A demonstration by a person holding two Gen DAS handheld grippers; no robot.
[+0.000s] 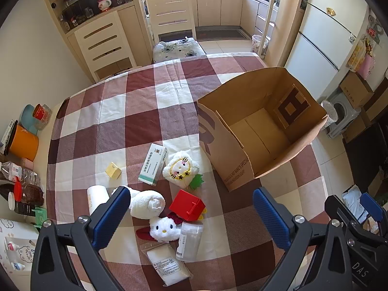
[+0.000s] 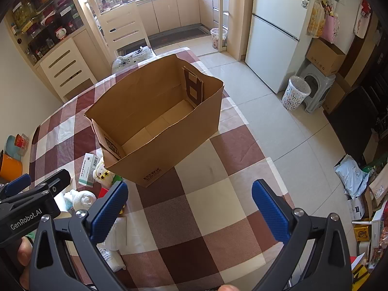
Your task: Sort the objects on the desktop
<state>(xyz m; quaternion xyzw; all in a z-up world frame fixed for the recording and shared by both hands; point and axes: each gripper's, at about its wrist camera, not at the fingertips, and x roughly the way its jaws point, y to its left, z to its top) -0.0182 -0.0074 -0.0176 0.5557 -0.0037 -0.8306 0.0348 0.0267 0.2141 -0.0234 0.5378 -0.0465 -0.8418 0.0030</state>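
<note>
Clutter point(image 1: 167, 194) lies on the checked cloth point(image 1: 135, 111) at lower centre of the left view, left of the empty box point(image 1: 242, 165). The left gripper point(image 1: 191, 215) and right gripper point(image 2: 190, 208) both hang spread wide, gripping nothing.

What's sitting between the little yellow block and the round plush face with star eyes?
A white and green carton, lying flat on the checked cloth, seen in the left wrist view.
</note>
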